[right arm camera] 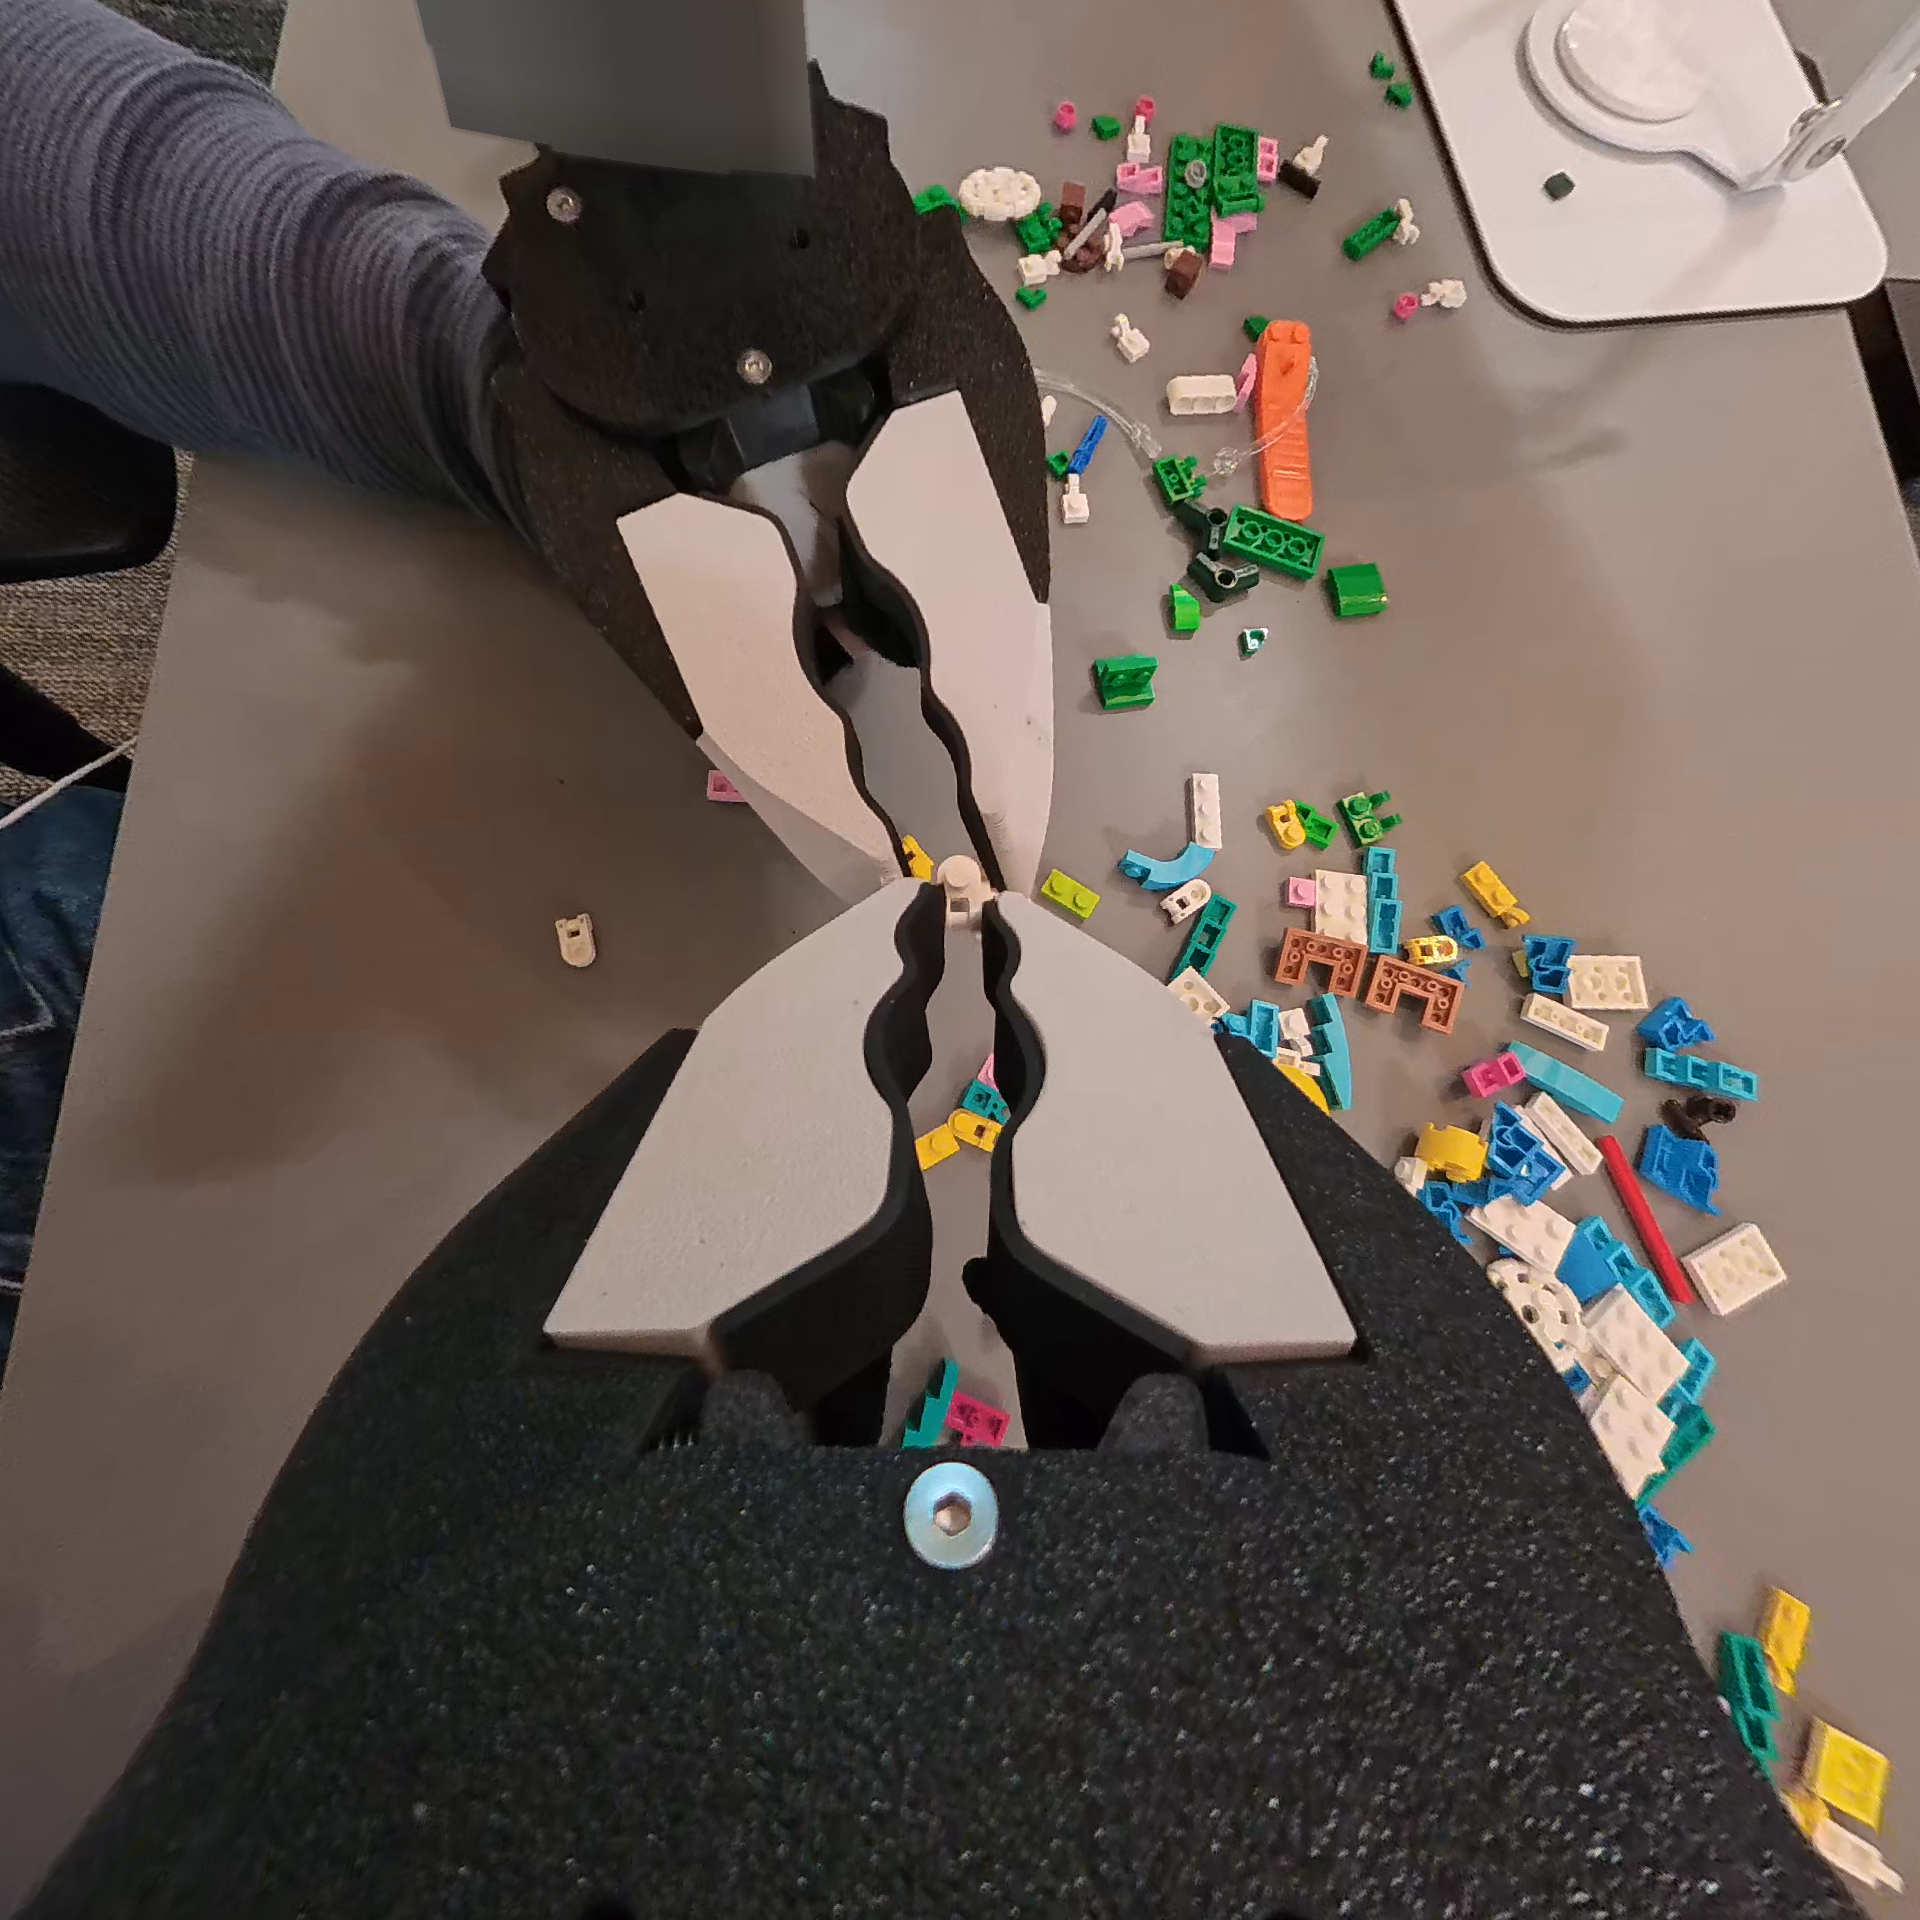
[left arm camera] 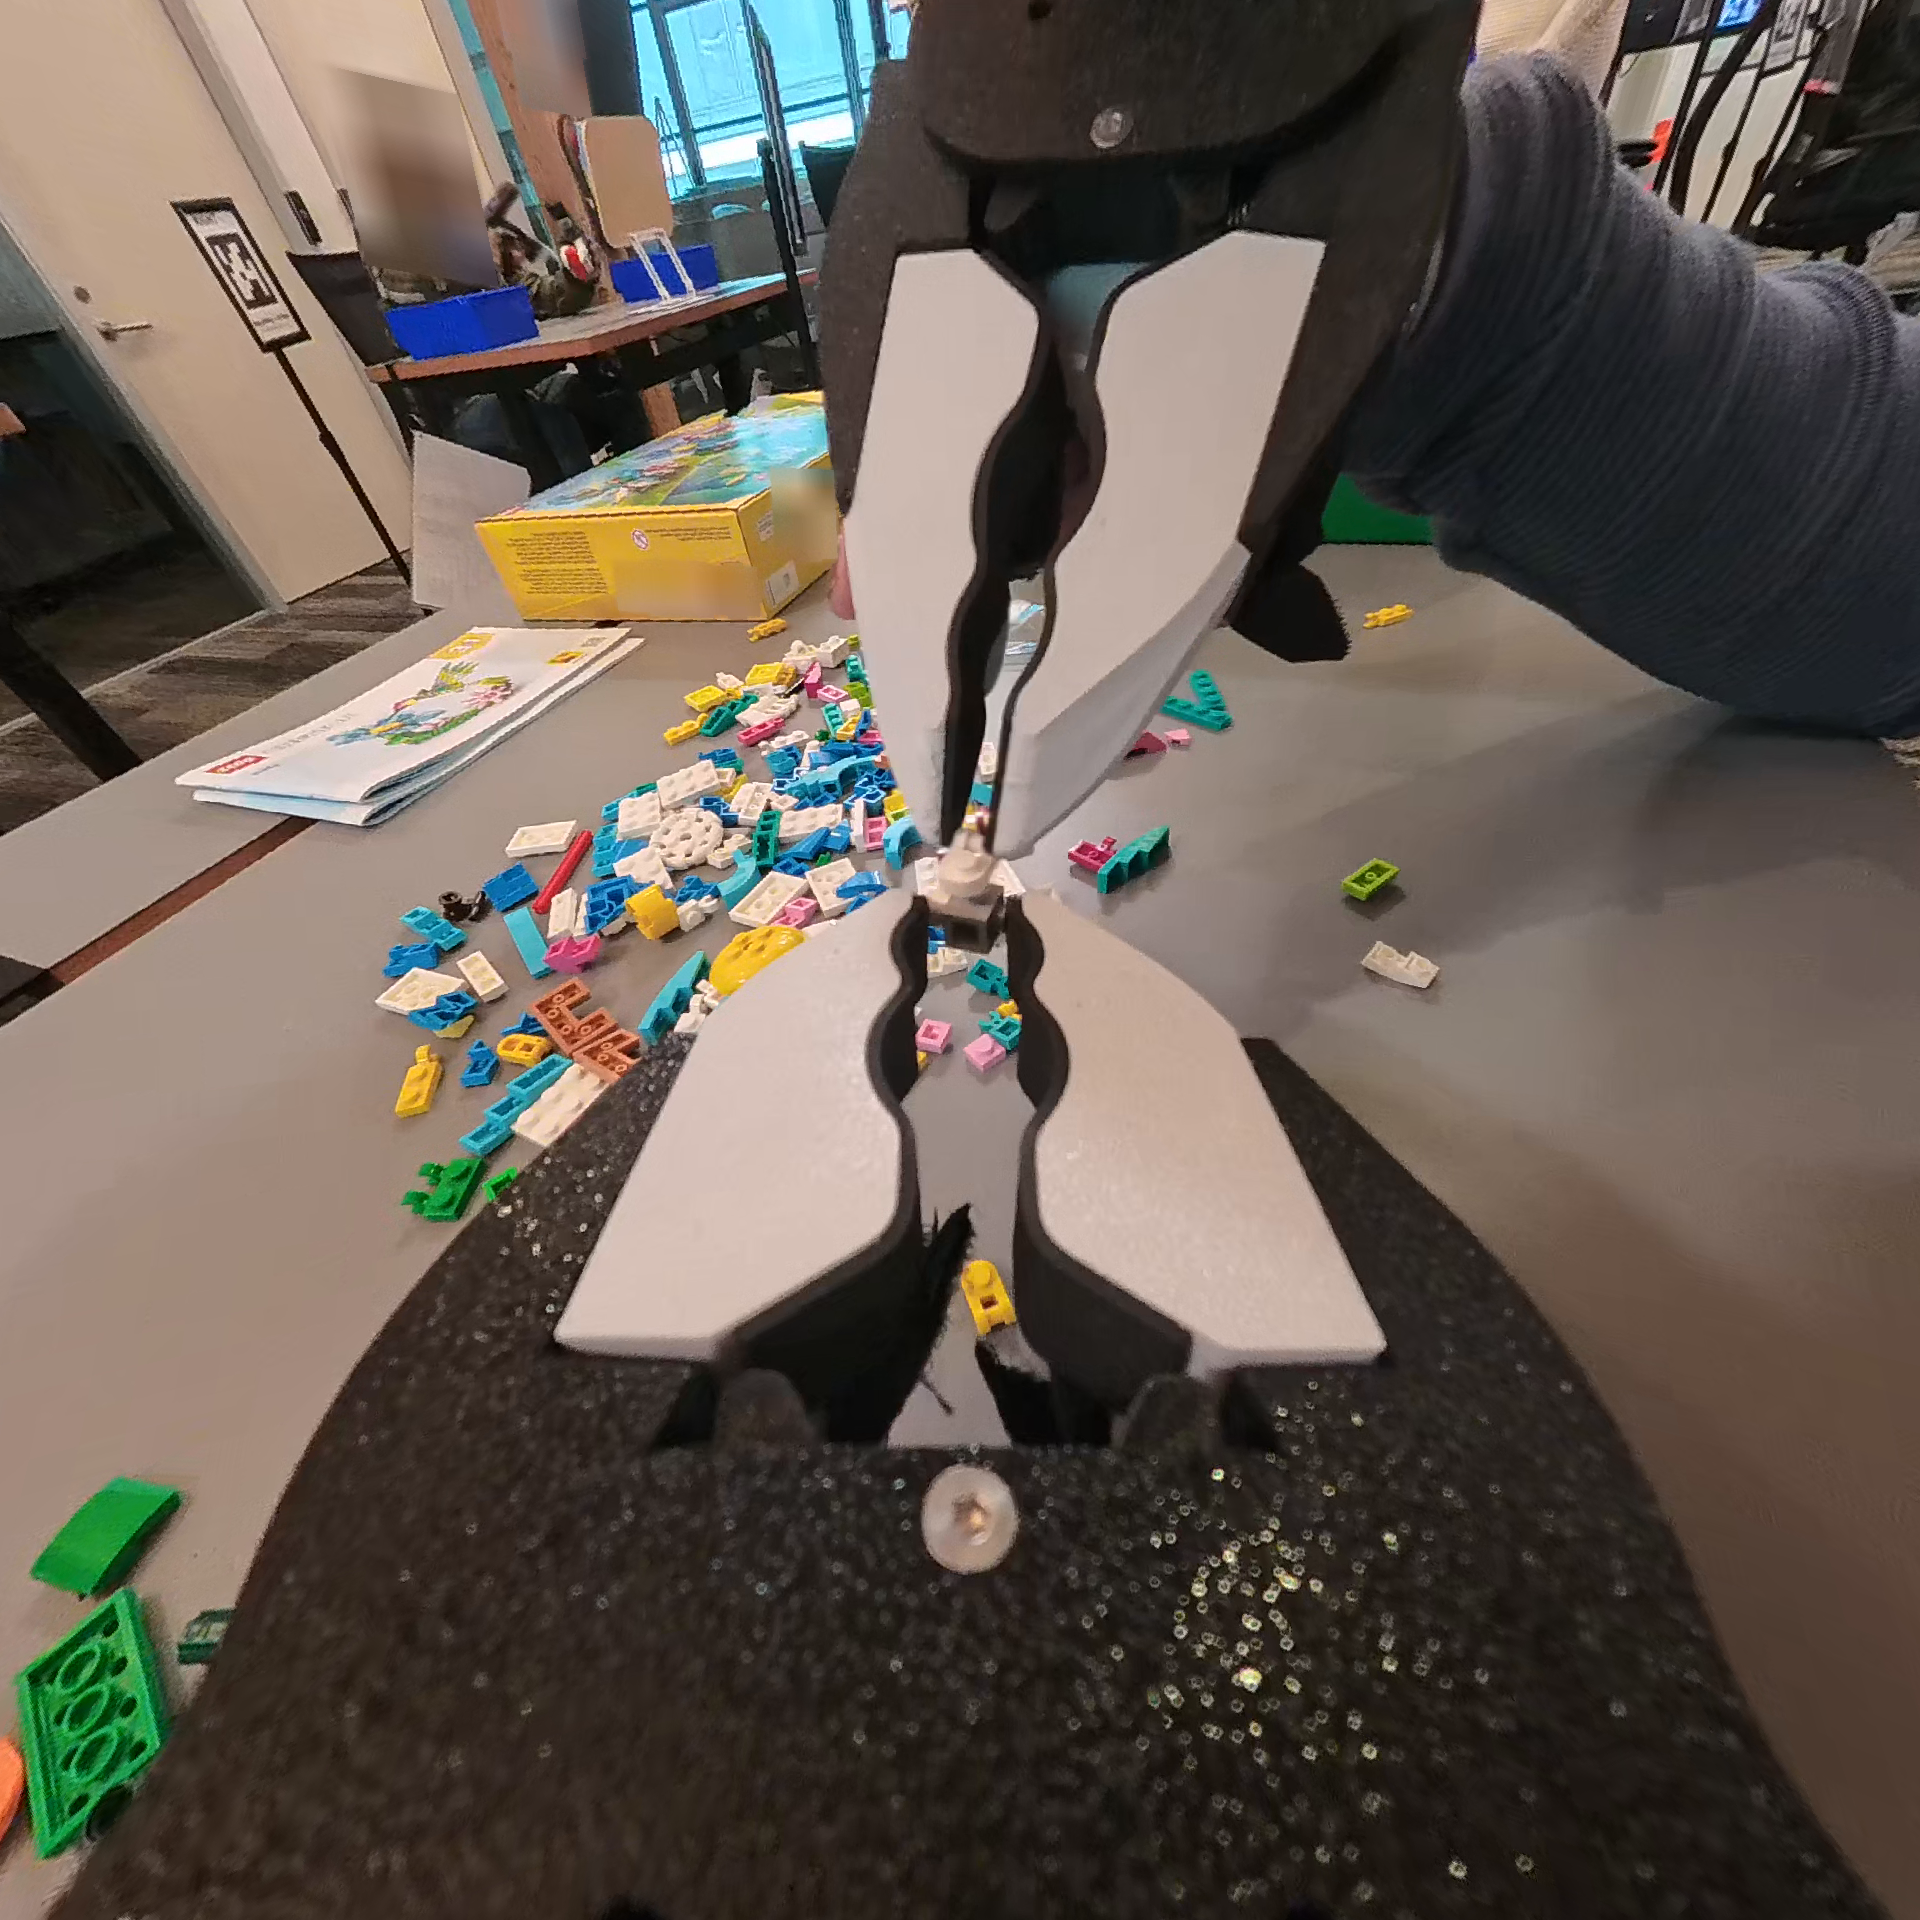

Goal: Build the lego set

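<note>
My left gripper (left arm camera: 964, 920) is shut on a small grey brick (left arm camera: 968, 928) with a square hole, held above the grey table (left arm camera: 1558, 1091). My right gripper (left arm camera: 975, 836) comes down from above, tip to tip with it, shut on a small white piece (left arm camera: 961, 871) that touches the top of the grey brick. In the right wrist view my right gripper (right arm camera: 961, 912) pinches the white piece (right arm camera: 961, 883), and my left gripper (right arm camera: 961, 854) meets it from the far side. The join between the two pieces is mostly hidden by the fingertips.
A pile of loose coloured bricks (left arm camera: 727, 852) lies behind and to the left of the grippers. The yellow set box (left arm camera: 665, 540) and instruction booklets (left arm camera: 416, 727) lie farther back. An orange brick separator (right arm camera: 1283, 416), green bricks (right arm camera: 1273, 540) and a white flat base (right arm camera: 1662, 156) show in the right wrist view.
</note>
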`<state>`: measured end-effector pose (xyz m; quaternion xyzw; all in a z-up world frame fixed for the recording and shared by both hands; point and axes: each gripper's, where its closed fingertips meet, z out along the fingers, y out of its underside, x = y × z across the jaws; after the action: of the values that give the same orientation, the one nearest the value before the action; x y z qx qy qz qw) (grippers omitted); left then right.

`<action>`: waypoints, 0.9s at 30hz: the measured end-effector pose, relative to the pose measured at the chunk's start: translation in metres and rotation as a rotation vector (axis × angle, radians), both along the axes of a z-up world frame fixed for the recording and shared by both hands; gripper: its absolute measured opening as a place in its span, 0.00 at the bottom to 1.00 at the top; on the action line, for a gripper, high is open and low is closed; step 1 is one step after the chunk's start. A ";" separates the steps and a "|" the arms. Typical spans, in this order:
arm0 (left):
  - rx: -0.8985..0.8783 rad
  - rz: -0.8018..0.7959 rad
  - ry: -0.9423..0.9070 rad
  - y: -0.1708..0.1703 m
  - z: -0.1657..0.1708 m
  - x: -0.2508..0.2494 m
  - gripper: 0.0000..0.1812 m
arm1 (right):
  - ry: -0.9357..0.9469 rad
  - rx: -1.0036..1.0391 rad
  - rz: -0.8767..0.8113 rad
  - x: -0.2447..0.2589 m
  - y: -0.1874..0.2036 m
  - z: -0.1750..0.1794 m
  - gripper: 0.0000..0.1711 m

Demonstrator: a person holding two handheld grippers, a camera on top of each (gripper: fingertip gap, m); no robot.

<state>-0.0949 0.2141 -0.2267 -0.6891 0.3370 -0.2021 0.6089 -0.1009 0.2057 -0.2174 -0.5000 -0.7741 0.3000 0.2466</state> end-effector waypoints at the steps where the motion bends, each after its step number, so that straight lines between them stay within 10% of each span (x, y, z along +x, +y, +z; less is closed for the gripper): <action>1: 0.001 0.001 0.000 0.000 0.000 0.000 0.08 | -0.004 -0.002 0.001 0.000 0.000 -0.001 0.04; 27: -0.010 -0.013 -0.022 -0.001 0.001 0.000 0.08 | -0.004 0.012 0.000 0.000 0.000 -0.001 0.07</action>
<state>-0.0949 0.2133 -0.2254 -0.6876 0.3338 -0.2153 0.6078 -0.1010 0.2053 -0.2183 -0.4990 -0.7764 0.2943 0.2482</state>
